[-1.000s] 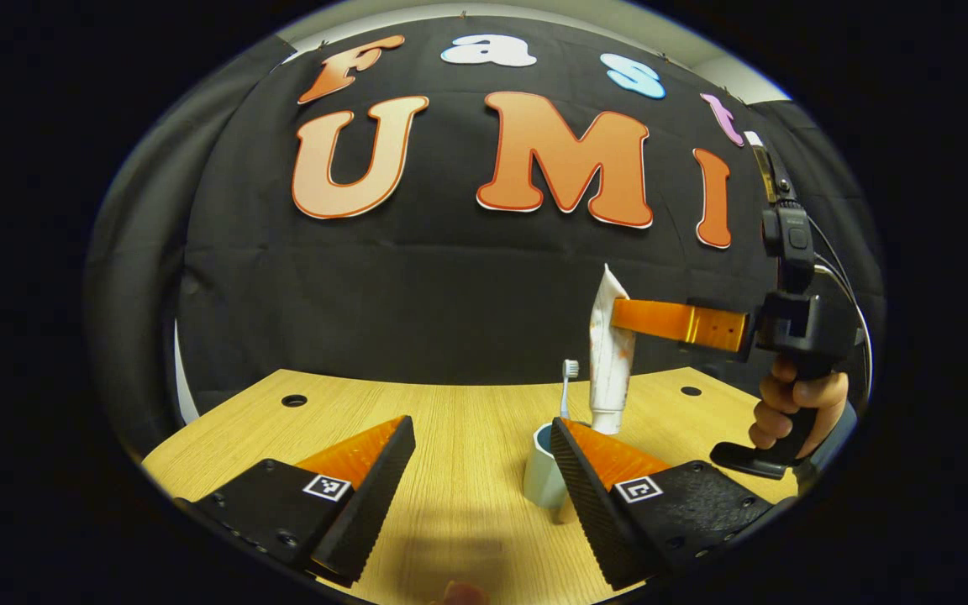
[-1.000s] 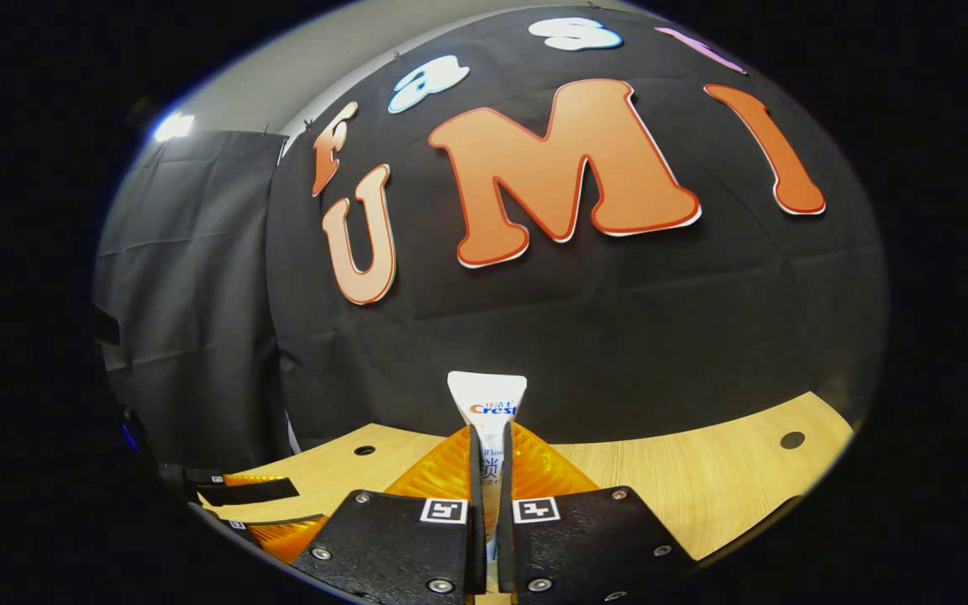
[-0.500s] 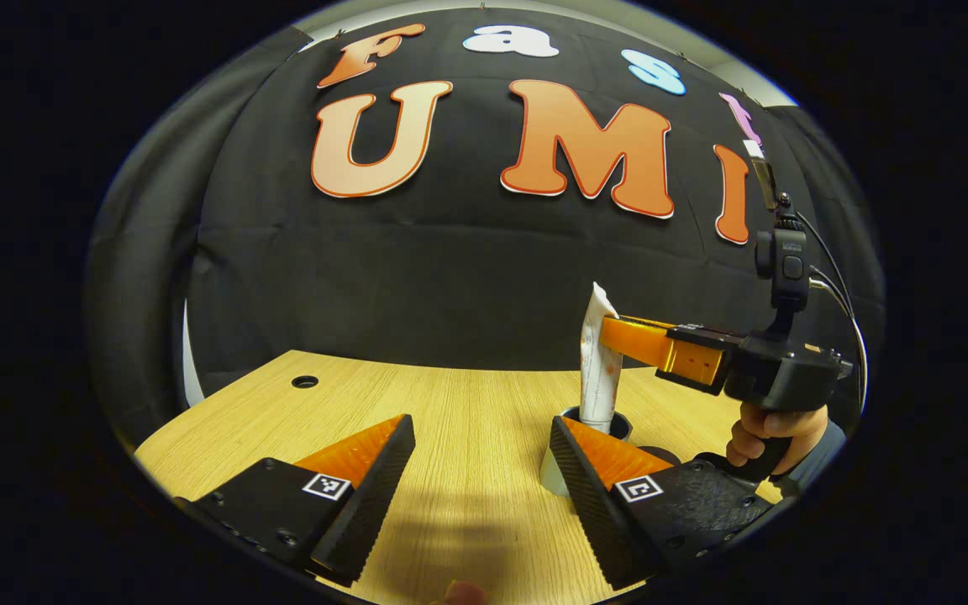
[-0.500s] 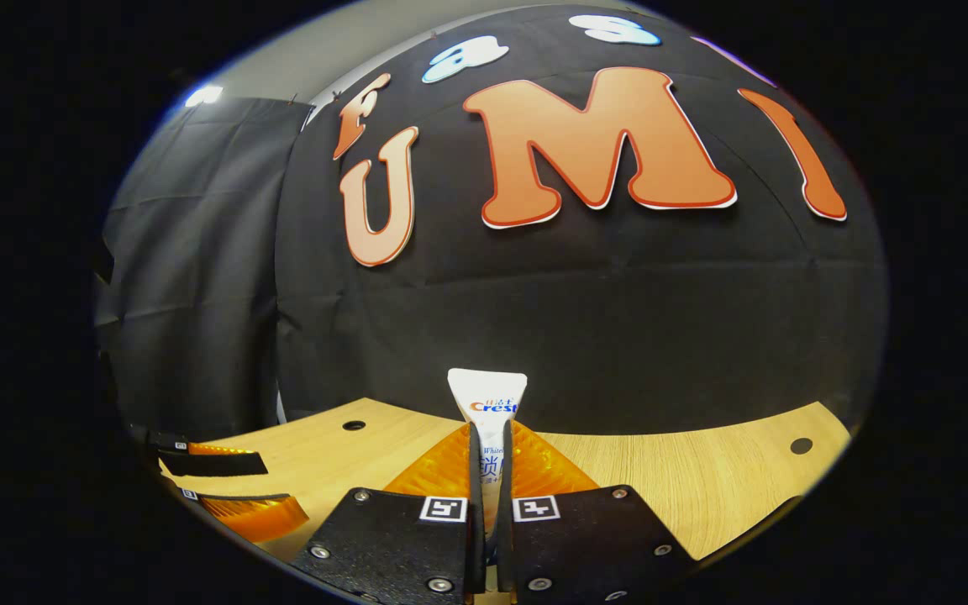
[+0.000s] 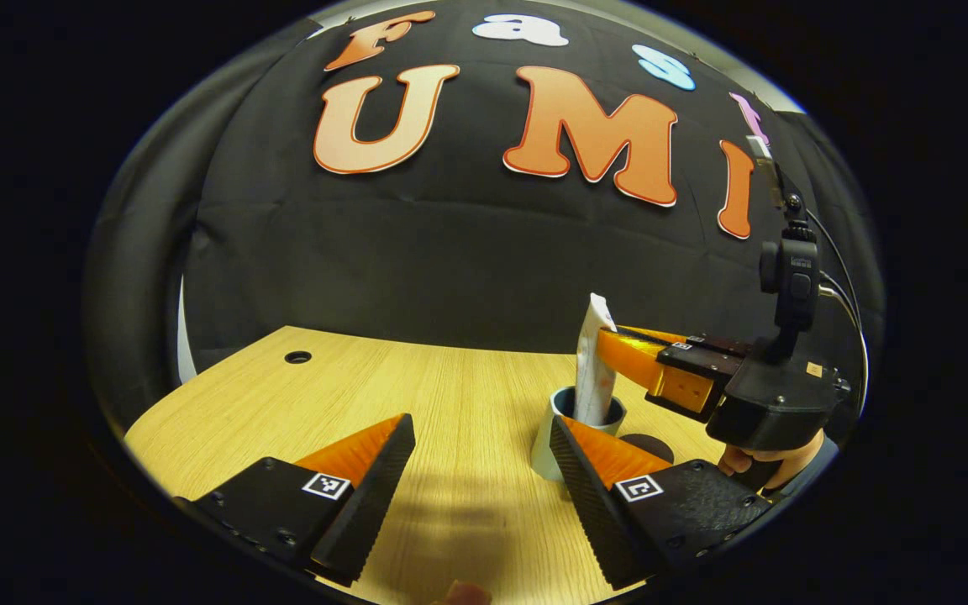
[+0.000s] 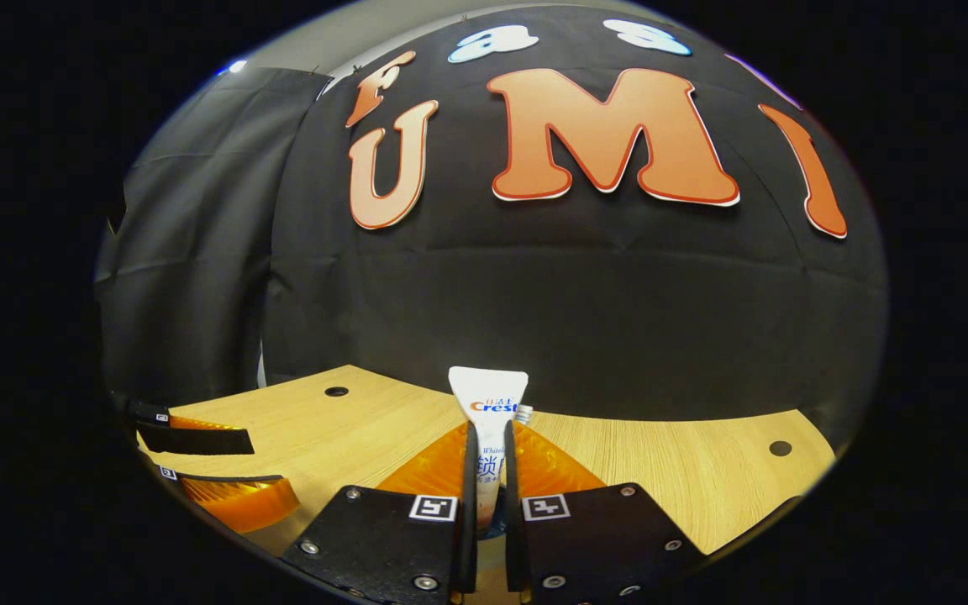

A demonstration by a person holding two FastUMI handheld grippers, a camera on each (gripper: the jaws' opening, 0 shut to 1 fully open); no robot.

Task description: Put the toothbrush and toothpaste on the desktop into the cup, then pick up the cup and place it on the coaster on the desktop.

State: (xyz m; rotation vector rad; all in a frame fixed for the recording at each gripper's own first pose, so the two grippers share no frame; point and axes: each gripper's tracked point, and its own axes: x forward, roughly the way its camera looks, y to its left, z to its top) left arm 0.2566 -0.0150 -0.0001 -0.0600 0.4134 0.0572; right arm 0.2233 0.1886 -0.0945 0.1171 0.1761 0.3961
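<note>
A pale cup [image 5: 544, 441] with a teal inside stands on the wooden desktop [image 5: 366, 395], just beyond my left gripper's right finger. The white toothpaste tube [image 5: 593, 361] stands upright with its lower end inside the cup. My right gripper [image 5: 612, 346] reaches in from the right and is shut on the tube's upper part. In the right gripper view the toothpaste tube [image 6: 488, 403] is pinched between the fingers of my right gripper [image 6: 486, 470], and the toothbrush head [image 6: 524, 410] peeks out behind it. My left gripper [image 5: 480, 445] hovers open over the desktop beside the cup.
A dark round coaster [image 5: 648, 445] lies on the desktop right of the cup. A hand [image 5: 774, 466] holds the right gripper's handle. The desktop has cable holes [image 5: 297, 357] [image 6: 780, 448]. My left gripper [image 6: 198, 458] shows at the left edge of the right gripper view.
The right gripper has come down and carried the toothpaste from above the cup into it. The toothbrush head, seen earlier beside the tube, is now hidden in the left gripper view.
</note>
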